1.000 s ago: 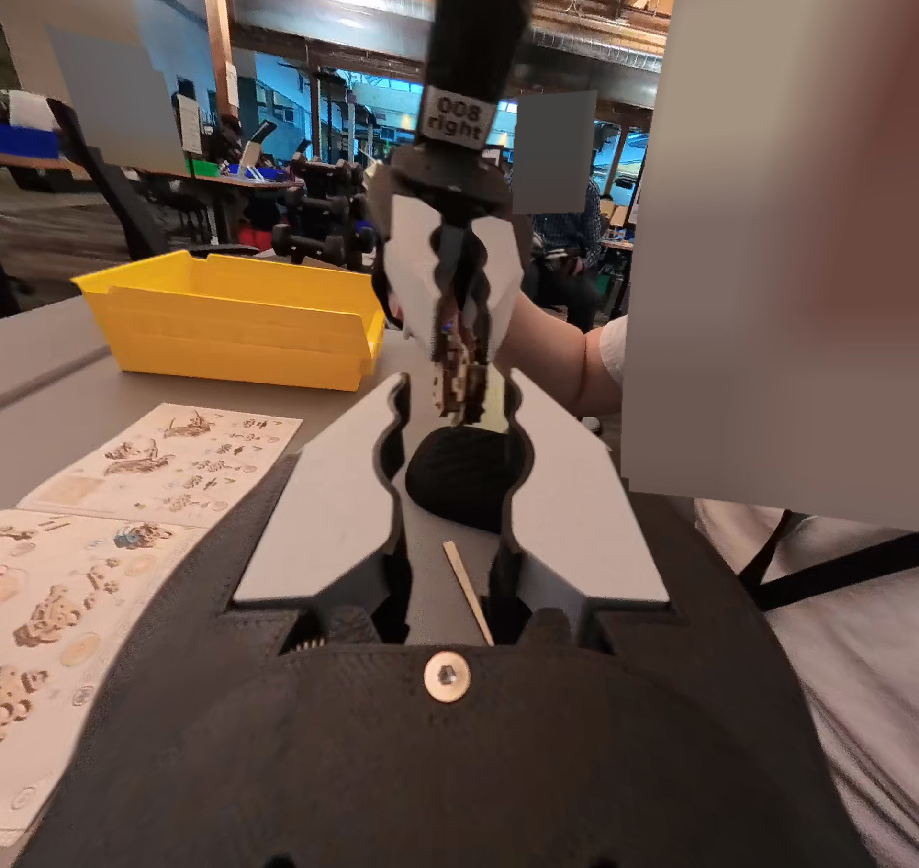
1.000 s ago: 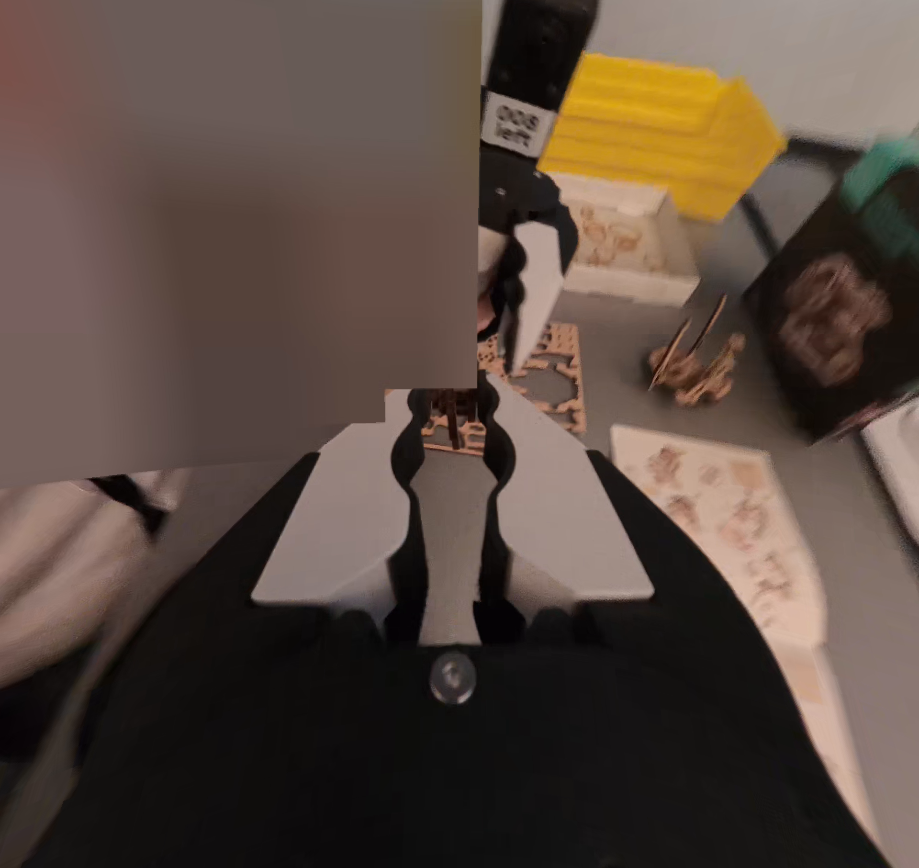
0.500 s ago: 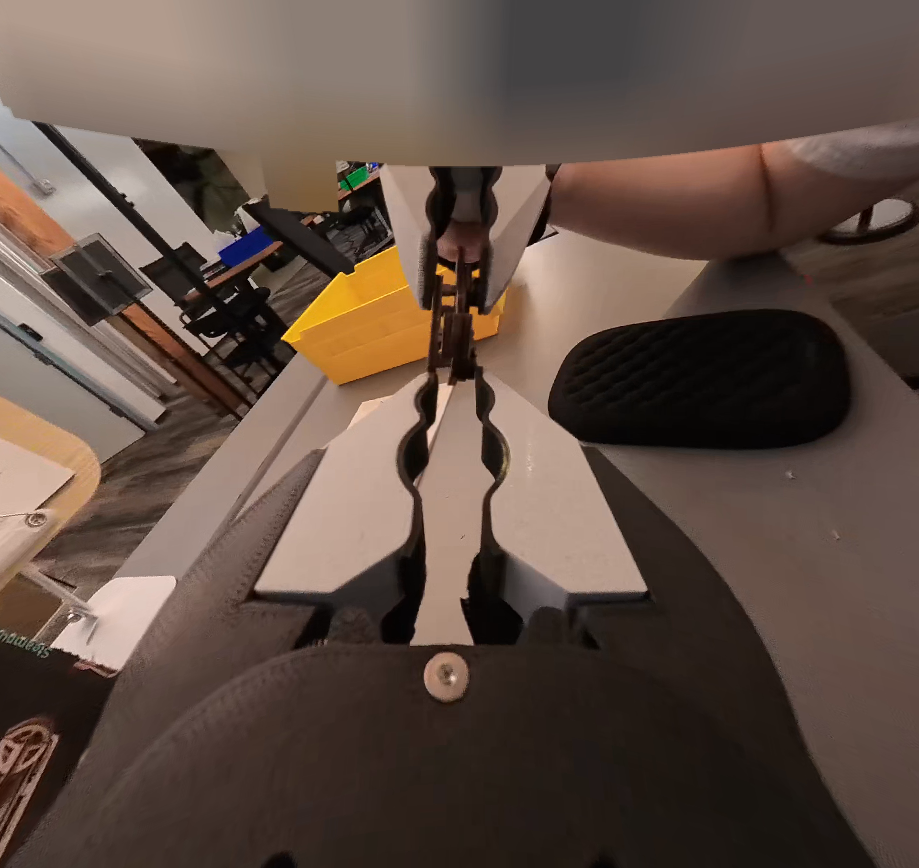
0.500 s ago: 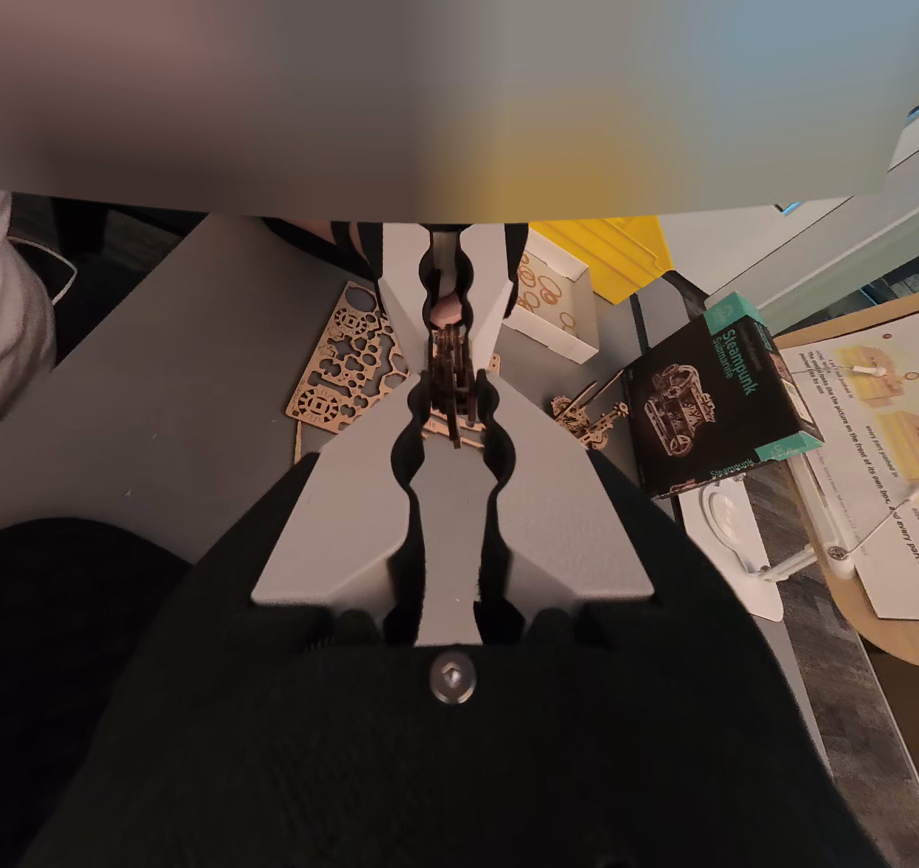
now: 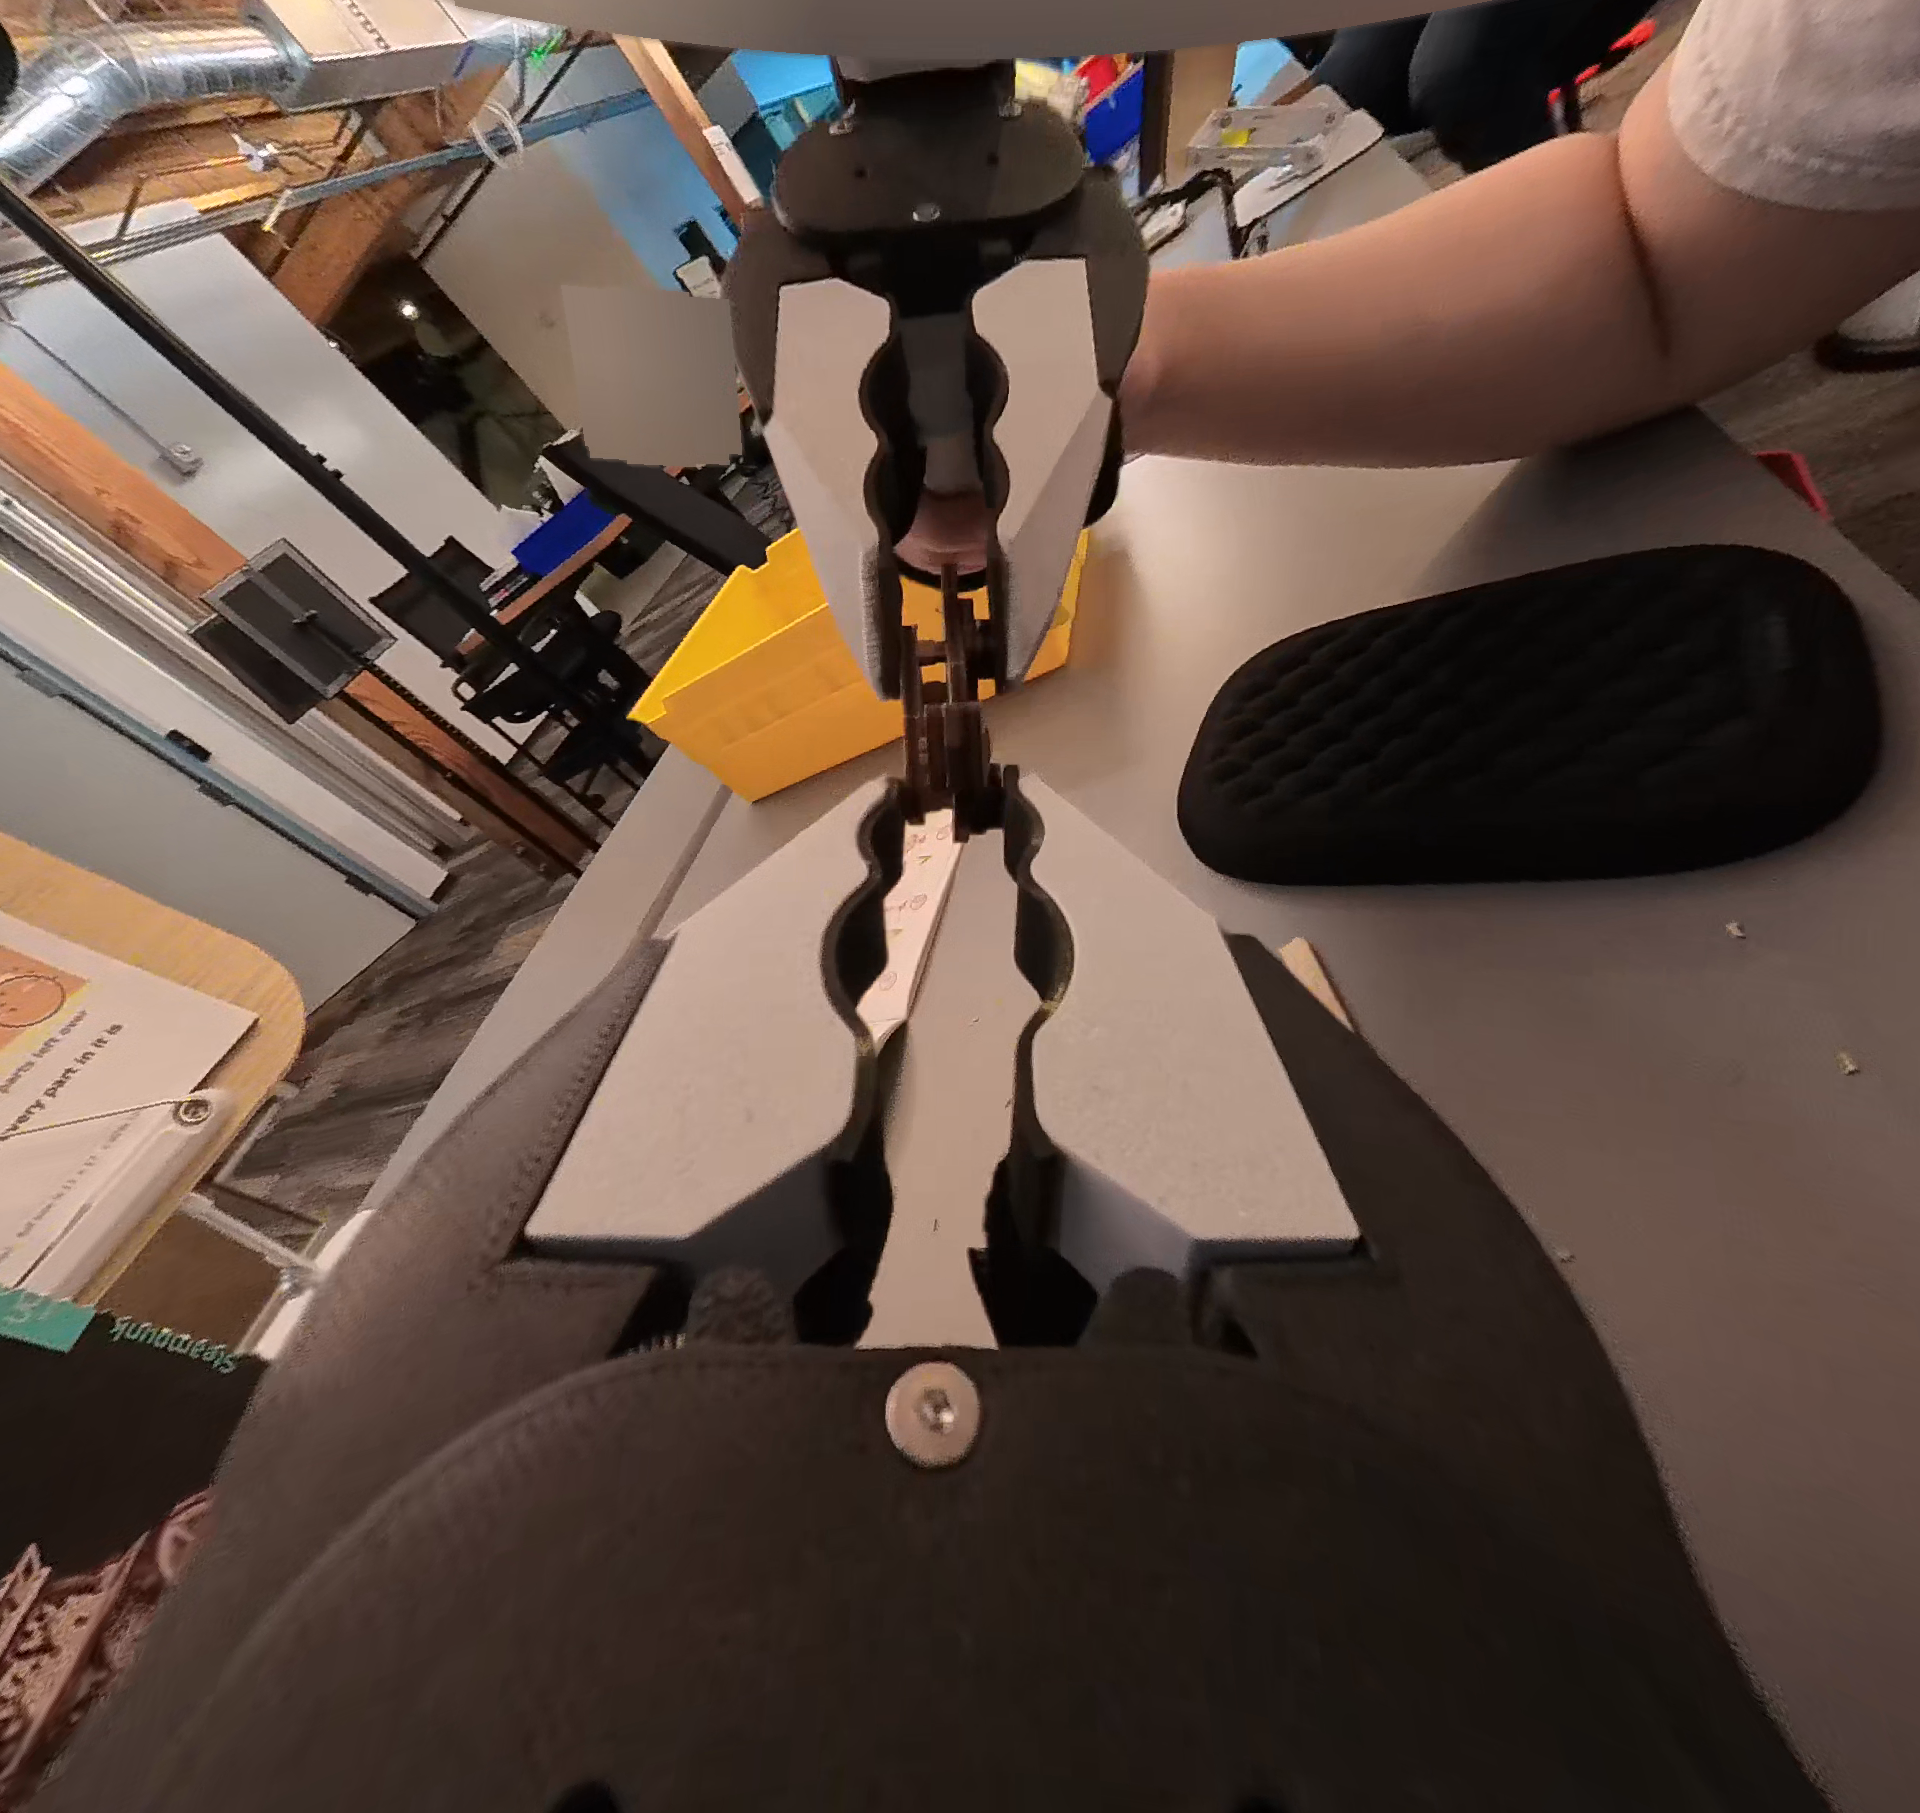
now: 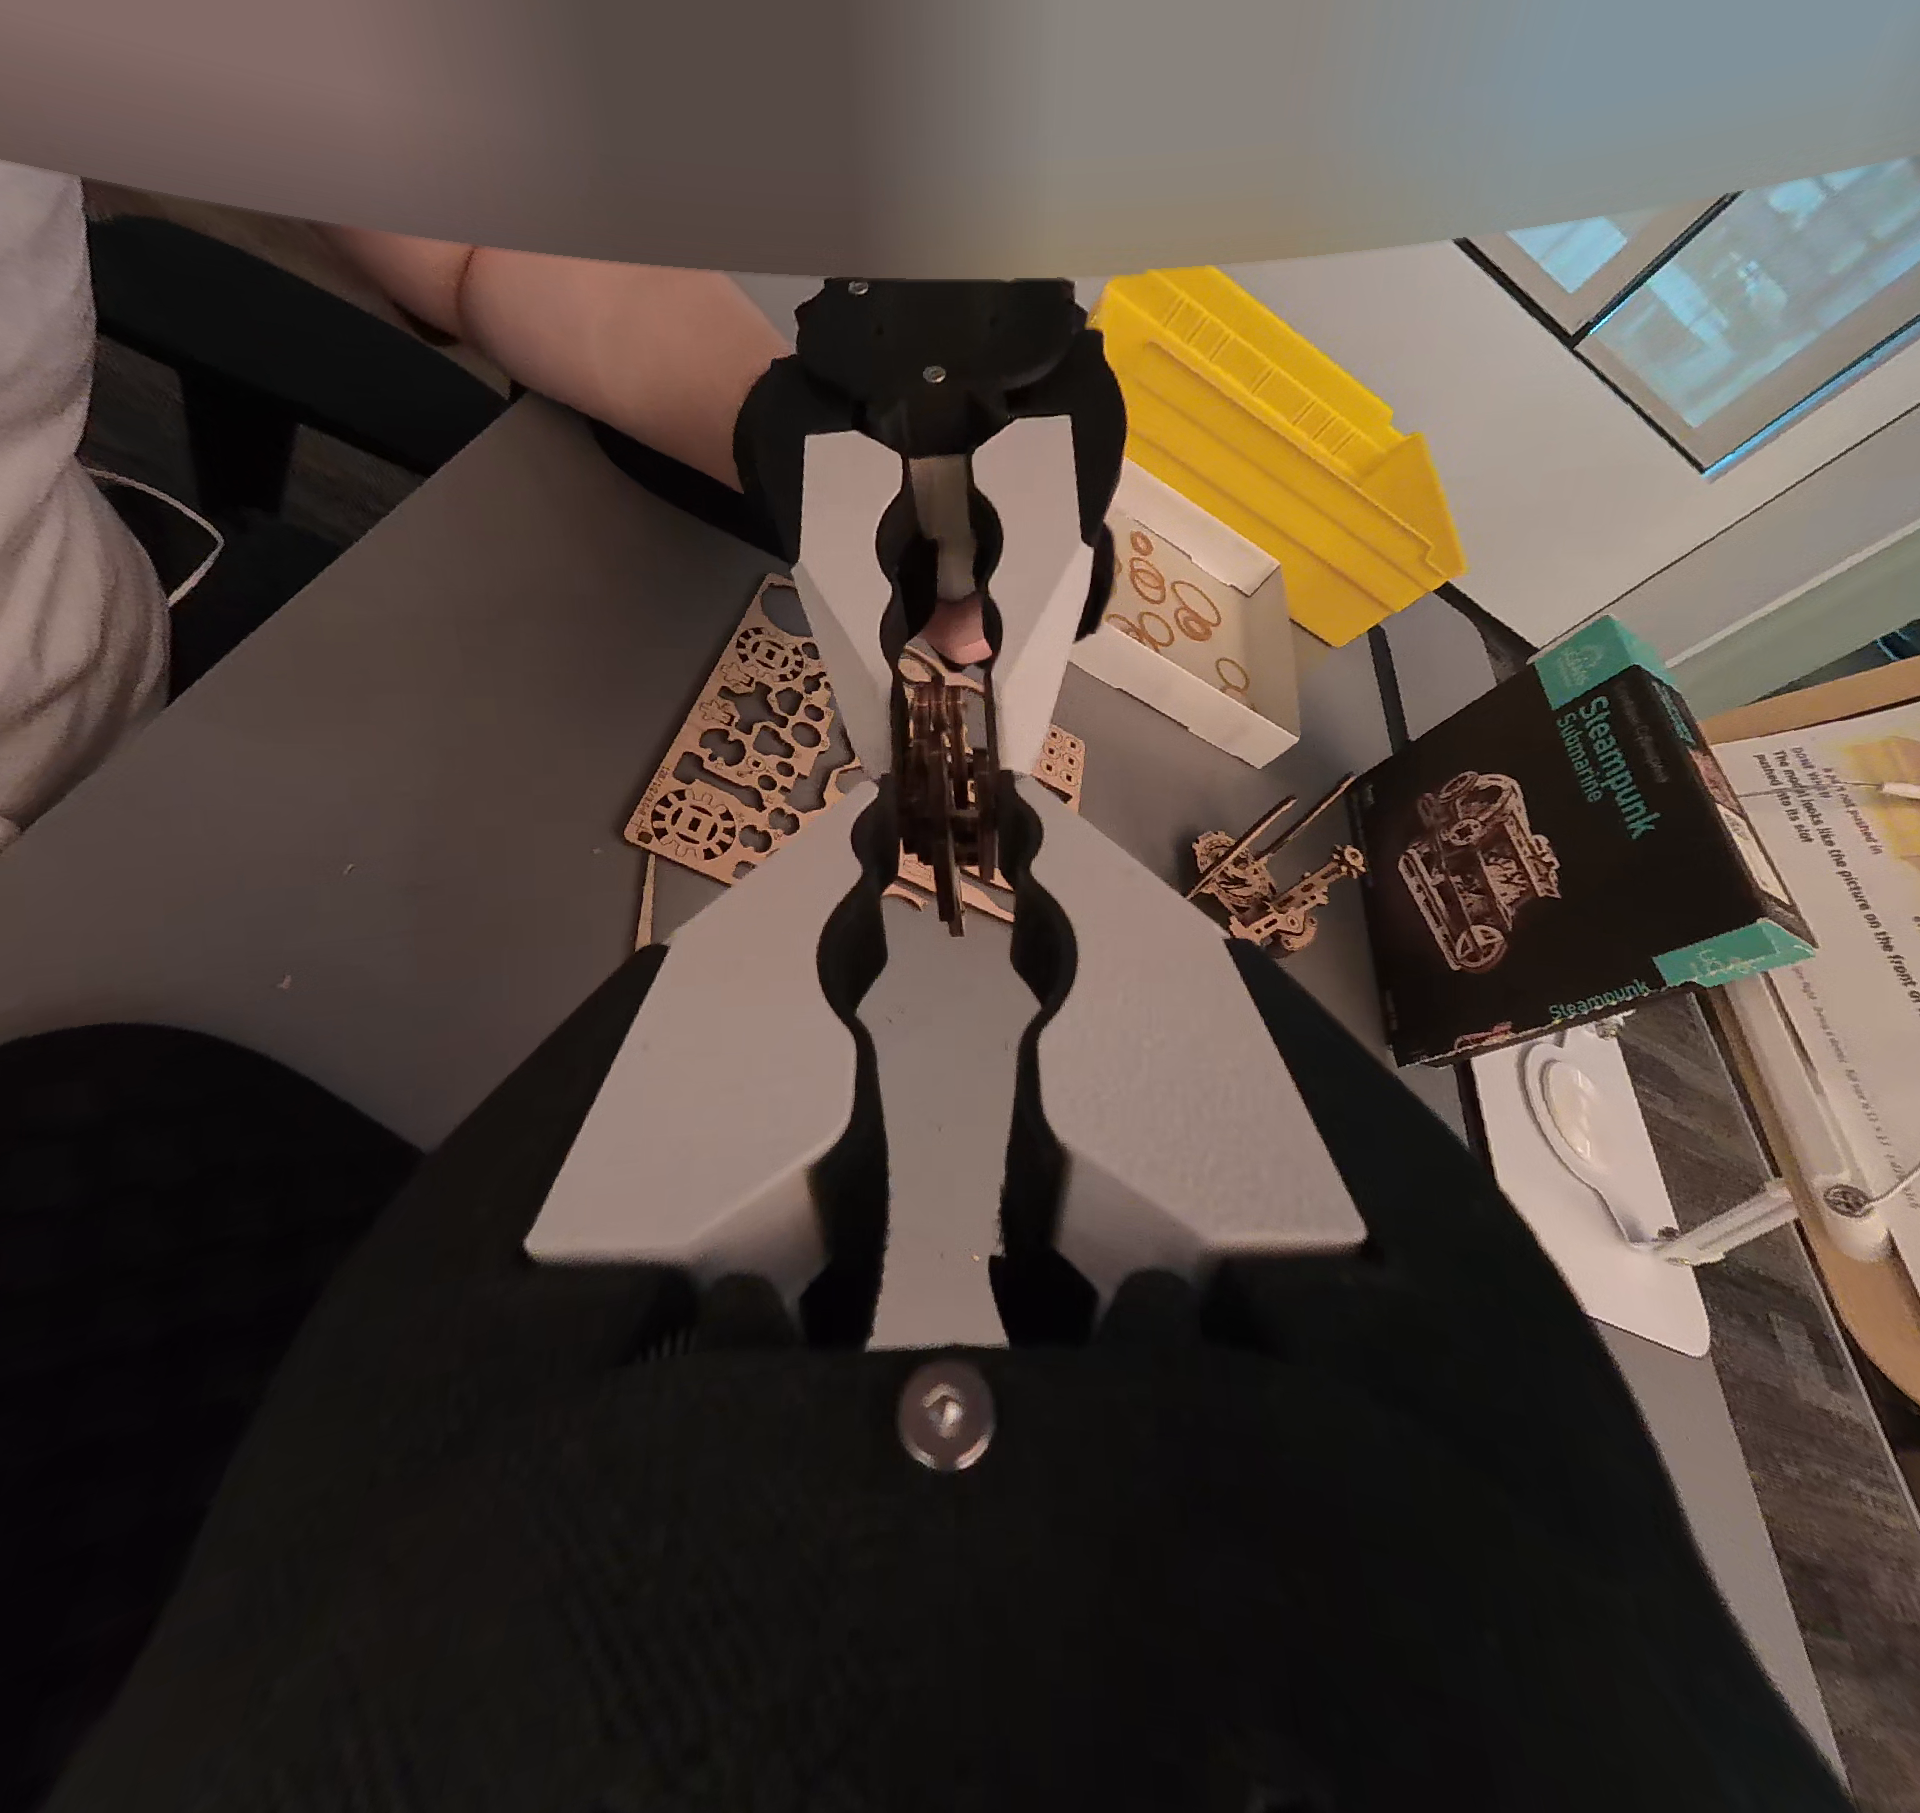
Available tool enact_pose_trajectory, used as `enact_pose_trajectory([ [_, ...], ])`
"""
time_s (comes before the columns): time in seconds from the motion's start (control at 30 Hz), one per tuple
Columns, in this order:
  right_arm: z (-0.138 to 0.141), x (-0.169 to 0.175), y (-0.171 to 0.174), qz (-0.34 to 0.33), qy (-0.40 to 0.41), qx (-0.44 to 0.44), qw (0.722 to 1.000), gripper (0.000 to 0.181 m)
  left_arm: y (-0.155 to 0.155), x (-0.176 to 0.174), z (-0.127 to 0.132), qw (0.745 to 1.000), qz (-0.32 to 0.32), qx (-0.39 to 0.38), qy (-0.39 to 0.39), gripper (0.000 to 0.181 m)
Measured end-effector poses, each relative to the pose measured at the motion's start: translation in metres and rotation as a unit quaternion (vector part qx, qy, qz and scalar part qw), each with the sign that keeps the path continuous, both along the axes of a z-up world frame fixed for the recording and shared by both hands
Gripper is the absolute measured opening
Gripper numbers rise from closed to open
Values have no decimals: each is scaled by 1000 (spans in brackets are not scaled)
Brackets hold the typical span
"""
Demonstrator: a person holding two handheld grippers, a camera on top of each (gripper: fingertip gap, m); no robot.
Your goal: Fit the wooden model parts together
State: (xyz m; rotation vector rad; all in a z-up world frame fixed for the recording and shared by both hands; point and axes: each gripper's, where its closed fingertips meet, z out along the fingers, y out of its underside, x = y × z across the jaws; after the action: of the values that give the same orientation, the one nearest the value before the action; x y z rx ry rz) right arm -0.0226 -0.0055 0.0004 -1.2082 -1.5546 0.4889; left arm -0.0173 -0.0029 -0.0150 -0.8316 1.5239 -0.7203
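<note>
A small dark wooden model assembly (image 5: 943, 737) is held in the air between my two grippers, which face each other tip to tip. In the left wrist view my left gripper (image 5: 948, 795) is shut on its near end, and my right gripper (image 5: 940, 667) is shut on its far end. In the right wrist view the assembly (image 6: 940, 807) sits between my right gripper (image 6: 945, 799) and my left gripper (image 6: 940, 719). It hangs above the grey table (image 5: 1558, 1036). The joint inside the assembly is hidden by the fingers.
A yellow bin (image 6: 1278, 475) stands at the back. A cut-out wooden part sheet (image 6: 738, 755), a white box of rings (image 6: 1195, 641), a part-built wooden model (image 6: 1268, 880) and a black kit box (image 6: 1558, 859) lie below. A black padded rest (image 5: 1538, 714) lies to the right. My two grippers' fingertips are within a few centimetres of each other.
One second ago my left gripper was open below the right gripper's assembly. It has since shut on the assembly, and both grippers have tilted to face each other.
</note>
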Motion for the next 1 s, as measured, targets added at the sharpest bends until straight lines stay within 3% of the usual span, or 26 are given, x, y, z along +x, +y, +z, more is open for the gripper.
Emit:
enact_pose_trajectory([
  [0.27, -3, 1, 2, -11, -5, -9, 1000, 18, 2, -1, -1, 1000, 11, 19, 16, 17],
  [0.47, -14, 2, 5, -30, -60, 51, 996, 16, 1, -1, -5, 999, 12, 35, 29, 17],
  [0.83, -13, 2, 4, -31, -60, 62, 996, 15, 0, -3, -5, 998, 11, 26, 48, 16],
  [1.0, -13, 2, 6, -27, -39, 3, 999, 17, 2, -3, -4, 999, 11, 11, 47, 17],
])
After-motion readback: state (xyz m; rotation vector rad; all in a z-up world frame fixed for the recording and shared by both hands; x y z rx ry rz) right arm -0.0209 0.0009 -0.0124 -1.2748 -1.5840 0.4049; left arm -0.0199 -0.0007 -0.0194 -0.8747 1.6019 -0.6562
